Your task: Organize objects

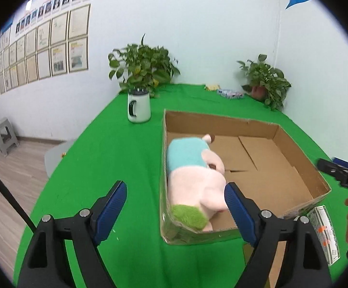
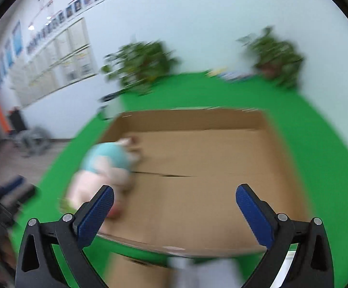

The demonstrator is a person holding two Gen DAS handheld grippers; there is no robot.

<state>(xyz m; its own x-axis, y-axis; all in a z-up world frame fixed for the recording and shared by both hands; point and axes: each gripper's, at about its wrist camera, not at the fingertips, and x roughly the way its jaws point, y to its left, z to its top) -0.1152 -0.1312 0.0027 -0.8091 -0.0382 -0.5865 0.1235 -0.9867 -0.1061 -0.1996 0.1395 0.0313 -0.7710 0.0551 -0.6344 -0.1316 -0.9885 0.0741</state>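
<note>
Inside the cardboard box [image 1: 291, 153], against its left wall, lies the plush toy [image 1: 193, 182], long axis running from the near wall toward the far one, green end nearest. Only the sharp left wrist view shows a white mug [image 1: 139, 106] on the green tablecloth [image 1: 106, 168] and the letters "DAS" on the right gripper [image 1: 342, 175]; the right wrist view is blurred. Left gripper [image 1: 175, 200] and right gripper stand wide apart, holding nothing.
</note>
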